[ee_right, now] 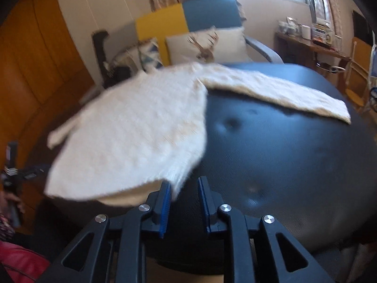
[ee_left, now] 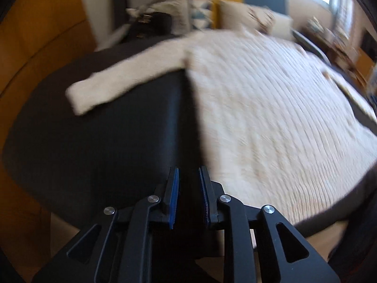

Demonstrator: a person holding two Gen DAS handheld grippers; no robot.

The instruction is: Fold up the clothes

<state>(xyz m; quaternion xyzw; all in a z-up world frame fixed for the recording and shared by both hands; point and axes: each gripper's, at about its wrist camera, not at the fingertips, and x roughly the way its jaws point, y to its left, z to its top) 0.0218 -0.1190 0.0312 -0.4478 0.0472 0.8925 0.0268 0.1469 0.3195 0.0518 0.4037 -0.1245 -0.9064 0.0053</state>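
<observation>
on the worktop (ee_right: 271, 141): cream sweater (ee_left: 271, 118) lies flat, sleeves out
left gripper (ee_left: 188, 176): jaws narrowly apart, empty; hem corner at 1 o'clock
right gripper (ee_right: 182, 188): jaws apart, empty; hem corner at 11 o'clock, nearer

Cream sweater (ee_left: 271, 108) ribbed knit cloth; table (ee_right: 282, 153) dark smooth, slightly glossy; fingers (ee_left: 173, 195) blue-padded.

Both wrist views look forward, low over the dark table (ee_left: 94, 141), sharing the cream sweater (ee_right: 132, 136); blur obscures details.
</observation>
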